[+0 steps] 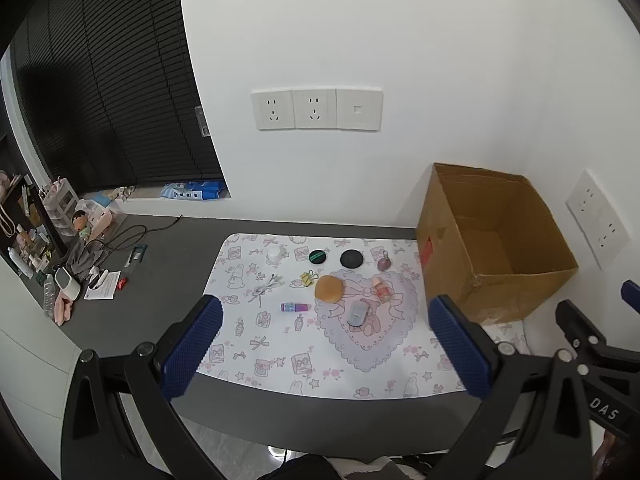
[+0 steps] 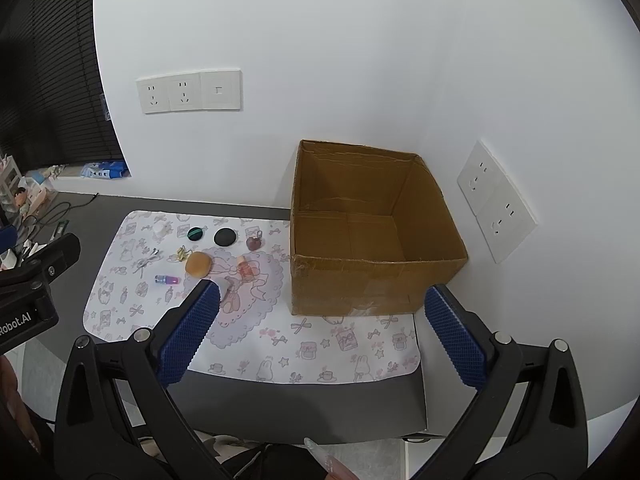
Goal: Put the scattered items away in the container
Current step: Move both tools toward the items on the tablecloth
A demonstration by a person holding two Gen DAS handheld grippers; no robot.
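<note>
Several small items lie scattered on a patterned mat (image 1: 280,344): an orange bun (image 1: 329,289), two black discs (image 1: 351,258), a purple tube (image 1: 295,307), a peach bottle (image 1: 382,289), a grey case (image 1: 357,314), a yellow clip (image 1: 308,278) and a white cable (image 1: 266,286). An open cardboard box (image 1: 520,292) stands at the mat's right, with nothing visible inside it (image 2: 372,284). My left gripper (image 1: 326,344) hovers open above the mat's near side, holding nothing. My right gripper (image 2: 322,336) is open in front of the box; its left finger hides part of the grey case (image 2: 230,286).
The dark table's left part holds clutter: papers, cables, a figurine and bottles (image 1: 80,264). Wall sockets (image 1: 316,109) sit behind the mat and right of the box (image 2: 496,204). The box stands in the wall corner. The table's front edge (image 2: 300,408) is close below the grippers.
</note>
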